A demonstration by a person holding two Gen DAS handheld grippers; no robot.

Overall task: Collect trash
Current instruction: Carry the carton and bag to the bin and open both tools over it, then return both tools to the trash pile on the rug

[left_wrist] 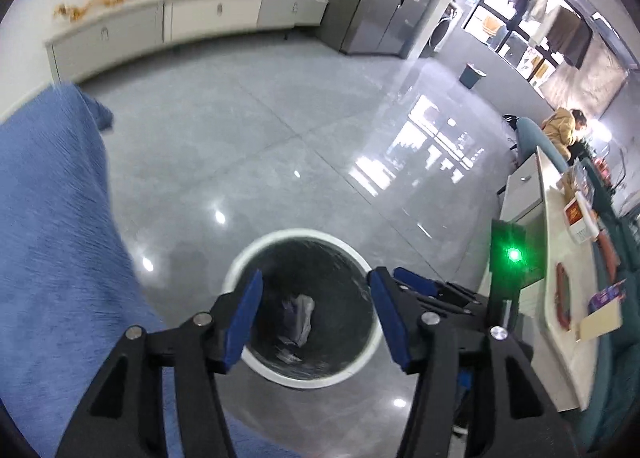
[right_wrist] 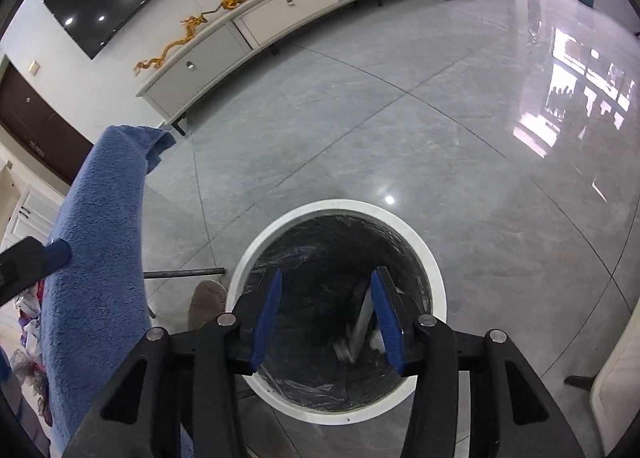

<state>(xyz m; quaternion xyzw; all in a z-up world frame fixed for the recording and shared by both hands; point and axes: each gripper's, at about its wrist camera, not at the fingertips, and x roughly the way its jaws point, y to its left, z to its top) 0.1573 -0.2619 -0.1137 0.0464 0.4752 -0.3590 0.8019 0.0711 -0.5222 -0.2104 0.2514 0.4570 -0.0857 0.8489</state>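
A round white-rimmed trash bin (left_wrist: 256,246) with a black liner stands on the grey floor; it also shows in the right wrist view (right_wrist: 434,270). Crumpled wrappers (left_wrist: 300,316) lie at its bottom, and a pale flat packet (right_wrist: 360,328) shows inside in the right wrist view. My left gripper (left_wrist: 316,286) hangs open and empty above the bin. My right gripper (right_wrist: 326,286) is also open and empty over the bin mouth. The right gripper's blue finger (left_wrist: 414,282) shows beside the left one.
A blue towel-covered surface (left_wrist: 52,226) is at the left, also in the right wrist view (right_wrist: 100,242). A shoe tip (right_wrist: 206,304) rests by the bin. A white low cabinet (right_wrist: 280,10) lines the far wall. A counter (left_wrist: 560,306) with items is at the right.
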